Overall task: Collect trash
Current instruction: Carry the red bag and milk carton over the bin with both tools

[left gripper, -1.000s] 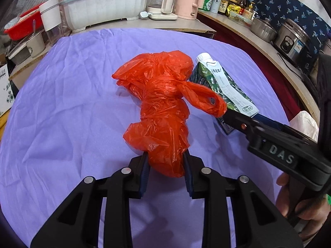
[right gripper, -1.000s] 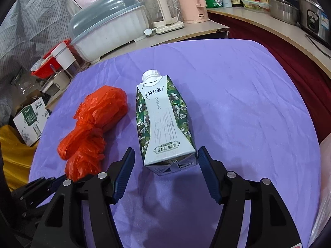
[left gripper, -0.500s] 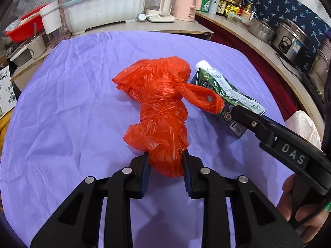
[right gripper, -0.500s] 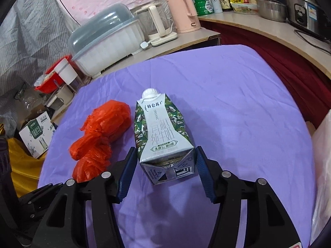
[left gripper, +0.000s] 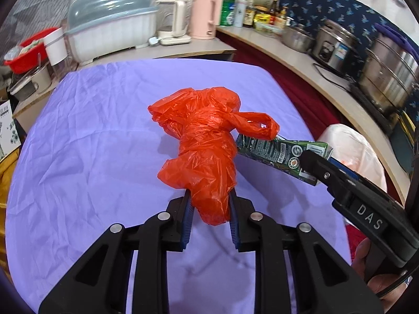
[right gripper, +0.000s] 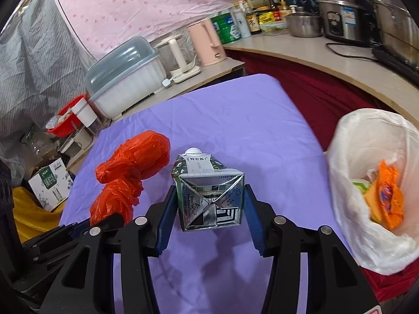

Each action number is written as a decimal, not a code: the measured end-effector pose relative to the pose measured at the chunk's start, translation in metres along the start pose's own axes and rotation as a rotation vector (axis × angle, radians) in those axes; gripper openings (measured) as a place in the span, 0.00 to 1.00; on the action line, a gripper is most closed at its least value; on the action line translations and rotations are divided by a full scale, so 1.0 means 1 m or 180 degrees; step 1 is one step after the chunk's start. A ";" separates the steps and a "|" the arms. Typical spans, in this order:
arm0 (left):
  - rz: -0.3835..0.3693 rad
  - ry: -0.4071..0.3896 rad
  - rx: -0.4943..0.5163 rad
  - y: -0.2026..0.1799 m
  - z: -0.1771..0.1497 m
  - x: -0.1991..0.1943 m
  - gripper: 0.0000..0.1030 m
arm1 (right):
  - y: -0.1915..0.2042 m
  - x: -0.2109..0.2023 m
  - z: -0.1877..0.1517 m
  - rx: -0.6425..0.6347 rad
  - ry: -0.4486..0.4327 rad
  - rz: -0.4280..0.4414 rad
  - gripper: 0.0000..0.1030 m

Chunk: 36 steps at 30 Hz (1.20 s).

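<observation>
A crumpled red plastic bag (left gripper: 204, 141) lies on the purple tablecloth (left gripper: 86, 141); its near end sits between the fingers of my left gripper (left gripper: 209, 209), which is shut on it. The bag also shows in the right wrist view (right gripper: 131, 175). My right gripper (right gripper: 209, 209) is shut on a green and white milk carton (right gripper: 209, 198) and holds it lifted off the table, base toward the camera. The carton shows in the left wrist view (left gripper: 280, 151), beside the bag's right side.
A bin lined with a white bag (right gripper: 371, 183), holding orange and green trash, stands off the table's right edge. A dish rack (left gripper: 110, 39), kettles (left gripper: 204, 17), a red bowl (left gripper: 28, 52) and pots (left gripper: 392, 73) line the counters behind. A cardboard box (right gripper: 49, 183) sits left.
My right gripper closed on the milk carton and lifted it off the cloth, tilting it base-first and swinging right toward the lined bin. My left gripper stays shut on the red bag.
</observation>
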State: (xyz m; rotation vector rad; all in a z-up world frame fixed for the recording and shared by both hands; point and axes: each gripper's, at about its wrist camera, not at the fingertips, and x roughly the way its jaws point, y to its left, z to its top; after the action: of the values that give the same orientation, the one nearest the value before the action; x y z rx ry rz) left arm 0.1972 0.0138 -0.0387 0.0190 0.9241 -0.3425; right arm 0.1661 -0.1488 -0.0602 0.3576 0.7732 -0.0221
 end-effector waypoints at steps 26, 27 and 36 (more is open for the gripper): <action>-0.0648 -0.0136 0.0956 -0.200 -0.005 -0.037 0.21 | -0.179 -0.163 -0.014 0.0867 -0.0788 -0.0783 0.47; -0.0688 -0.0114 0.1004 -0.210 -0.006 -0.035 0.21 | -0.186 -0.167 -0.016 0.0901 -0.0805 -0.0822 0.47; -0.0854 0.0083 0.1223 -0.263 -0.008 -0.002 0.24 | -0.225 -0.186 -0.023 0.1104 -0.0891 -0.0992 0.46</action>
State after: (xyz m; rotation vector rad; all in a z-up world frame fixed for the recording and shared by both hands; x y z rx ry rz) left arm 0.1117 -0.2328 -0.0077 0.2544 0.8764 -0.7672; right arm -0.0167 -0.3735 -0.0172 0.5466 0.5388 -0.4943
